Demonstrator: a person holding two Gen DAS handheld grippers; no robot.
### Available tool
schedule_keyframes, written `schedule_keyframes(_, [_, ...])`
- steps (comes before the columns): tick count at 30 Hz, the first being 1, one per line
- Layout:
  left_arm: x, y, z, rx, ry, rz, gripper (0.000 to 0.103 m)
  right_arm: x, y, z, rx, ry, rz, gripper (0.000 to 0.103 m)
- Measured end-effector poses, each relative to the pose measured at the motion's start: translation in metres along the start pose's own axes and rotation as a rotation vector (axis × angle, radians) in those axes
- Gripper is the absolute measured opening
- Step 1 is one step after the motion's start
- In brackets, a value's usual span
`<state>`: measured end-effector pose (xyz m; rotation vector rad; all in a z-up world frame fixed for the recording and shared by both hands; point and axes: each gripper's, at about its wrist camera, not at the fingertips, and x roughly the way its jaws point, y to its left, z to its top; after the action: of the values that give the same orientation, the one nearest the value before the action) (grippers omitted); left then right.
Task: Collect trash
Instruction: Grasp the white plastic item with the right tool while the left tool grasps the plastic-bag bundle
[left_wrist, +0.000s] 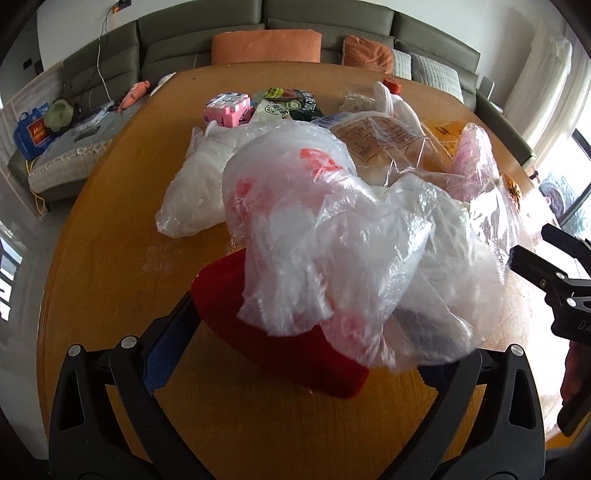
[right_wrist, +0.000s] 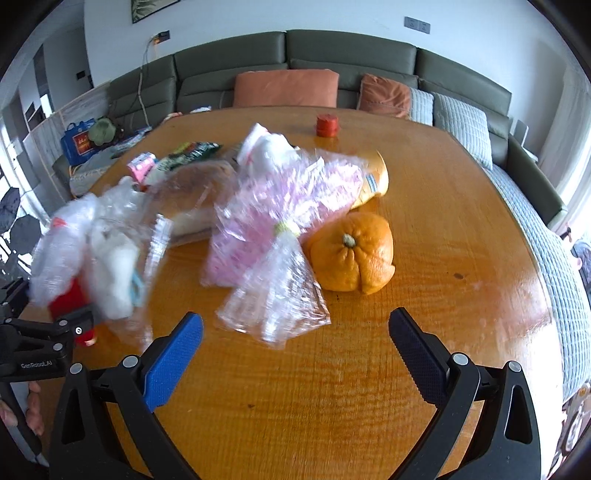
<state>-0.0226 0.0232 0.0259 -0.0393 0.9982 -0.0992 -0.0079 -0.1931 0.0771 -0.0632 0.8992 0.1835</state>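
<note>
My left gripper (left_wrist: 295, 328) is shut on a red cup (left_wrist: 266, 325) stuffed with crumpled clear plastic bags (left_wrist: 332, 236) that spill out over it and hide the right finger. The same cup (right_wrist: 70, 299) and bags (right_wrist: 88, 243) show at the left of the right wrist view. My right gripper (right_wrist: 295, 343) is open and empty above the wooden table (right_wrist: 461, 240). Just ahead of it lies a pink-tinted clear plastic wrapper (right_wrist: 273, 236), next to an orange (right_wrist: 354, 253). It also shows in the left wrist view (left_wrist: 476, 158).
Further back lie a bagged bread loaf (right_wrist: 199, 192), a white plastic bag (left_wrist: 199, 188), a pink block toy (left_wrist: 229, 109), a green snack packet (left_wrist: 291, 101), a yellow packet (right_wrist: 375, 181) and a red cap (right_wrist: 327, 125). A sofa (right_wrist: 332, 62) stands beyond the table.
</note>
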Motion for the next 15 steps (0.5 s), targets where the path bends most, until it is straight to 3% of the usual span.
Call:
schedule_keyframes(7, [-0.028, 0.009, -0.006, -0.018, -0.002, -0.038, 0.098, -0.039, 0.018, 0.017, -0.063, -0.040, 0.085, 0.100])
schedule_keyframes(15, [-0.060, 0.025, -0.017, 0.010, -0.006, -0.022, 0.098, -0.040, 0.070, 0.025, -0.184, -0.018, 0.248, 0.100])
